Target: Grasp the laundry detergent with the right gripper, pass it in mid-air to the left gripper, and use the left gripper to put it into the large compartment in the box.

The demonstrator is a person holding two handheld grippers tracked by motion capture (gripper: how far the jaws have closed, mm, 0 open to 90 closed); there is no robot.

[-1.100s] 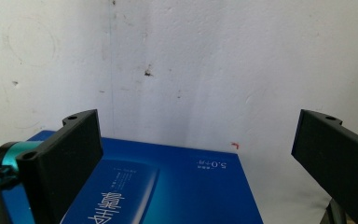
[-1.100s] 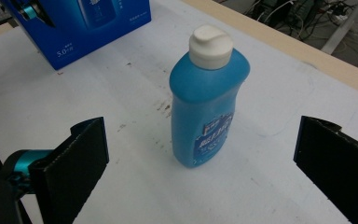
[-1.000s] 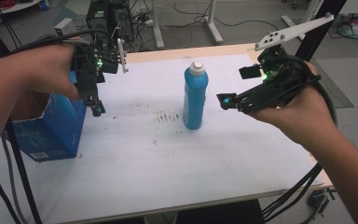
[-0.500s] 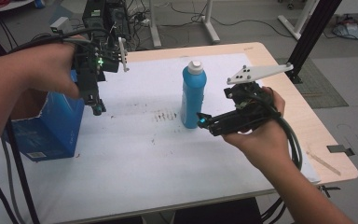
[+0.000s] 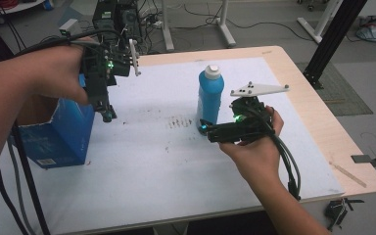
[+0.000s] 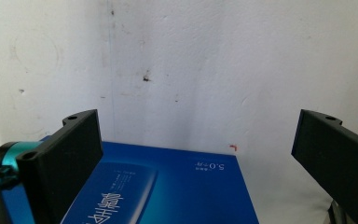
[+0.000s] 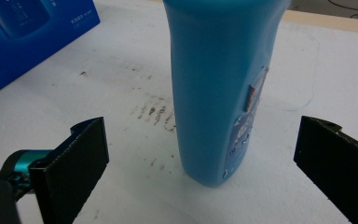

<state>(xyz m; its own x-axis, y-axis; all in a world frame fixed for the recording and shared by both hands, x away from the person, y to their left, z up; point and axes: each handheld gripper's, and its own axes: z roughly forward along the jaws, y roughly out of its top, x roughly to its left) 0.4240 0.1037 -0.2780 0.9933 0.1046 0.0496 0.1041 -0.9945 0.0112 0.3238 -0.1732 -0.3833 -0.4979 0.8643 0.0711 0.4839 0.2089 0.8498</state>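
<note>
Blue plastic, white-capped, the bottle (image 5: 210,98) stands upright near the middle of the white sheet (image 5: 142,166) that covers my table (image 5: 323,127), and in the right gripper view its lower body (image 7: 216,93) rises straight ahead of me, framed between my two black jaws. My right gripper (image 5: 204,128) lies low and sideways at the bottle's base, jaws spread wide and holding nothing; neither jaw touches the plastic as far as I can see. A peeling label runs down the bottle's side toward its foot. Just beside the base, on the side toward my other hand, a patch of dark smudges (image 5: 178,121) stains the sheet. Farther that way stands the blue carton (image 5: 58,134), open at the top, at the sheet's edge and well apart from the bottle. My left gripper (image 5: 106,115) hangs above the carton's near corner, pointing down, its jaws released and empty; in the left gripper view the carton's printed face (image 6: 158,186) lies below them. Nothing stands between my right jaws and the bottle.
</note>
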